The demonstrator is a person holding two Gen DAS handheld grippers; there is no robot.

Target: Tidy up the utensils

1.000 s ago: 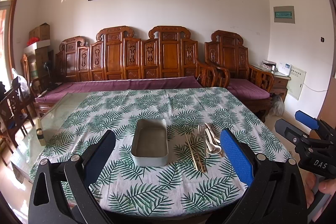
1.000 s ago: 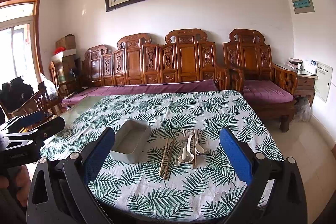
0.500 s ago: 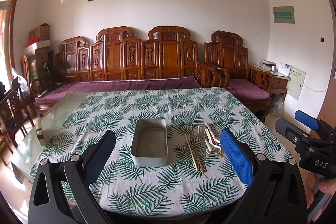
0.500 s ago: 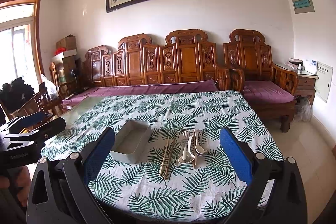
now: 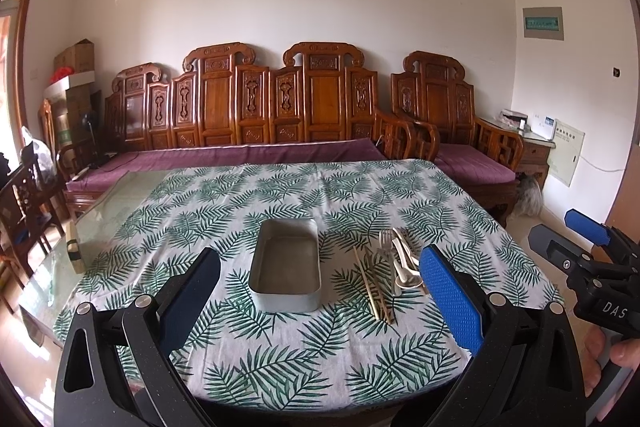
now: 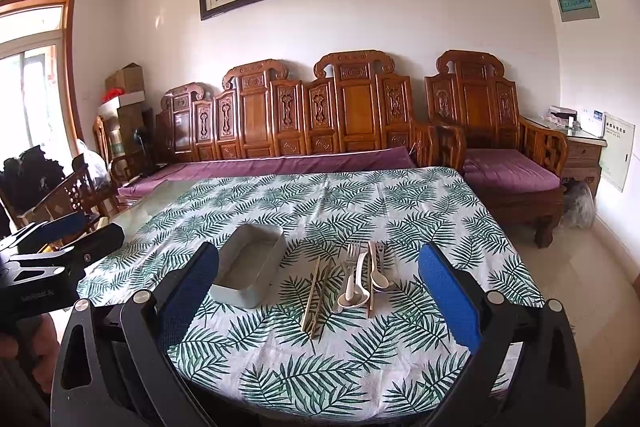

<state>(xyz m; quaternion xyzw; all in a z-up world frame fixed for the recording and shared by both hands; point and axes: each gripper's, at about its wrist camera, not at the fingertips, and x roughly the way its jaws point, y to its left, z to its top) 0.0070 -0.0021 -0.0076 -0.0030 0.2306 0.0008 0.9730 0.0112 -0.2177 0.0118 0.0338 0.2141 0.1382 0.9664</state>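
An empty grey metal tray (image 5: 286,265) (image 6: 250,271) sits on the leaf-print tablecloth (image 5: 304,363). To its right lie a pair of chopsticks (image 5: 374,283) (image 6: 315,293), a fork (image 5: 385,247) (image 6: 351,259) and cream spoons (image 5: 406,269) (image 6: 356,285). My left gripper (image 5: 320,297) is open and empty, held above the near table edge in front of the tray. My right gripper (image 6: 318,297) is open and empty, in front of the utensils. The right gripper also shows at the right edge of the left wrist view (image 5: 588,259). The left gripper shows at the left edge of the right wrist view (image 6: 52,251).
A carved wooden bench with purple cushions (image 5: 248,151) runs behind the table, with a wooden armchair (image 6: 496,147) at the right. Wooden chairs (image 5: 24,195) stand at the left. Bare glass tabletop (image 5: 100,211) shows left of the cloth.
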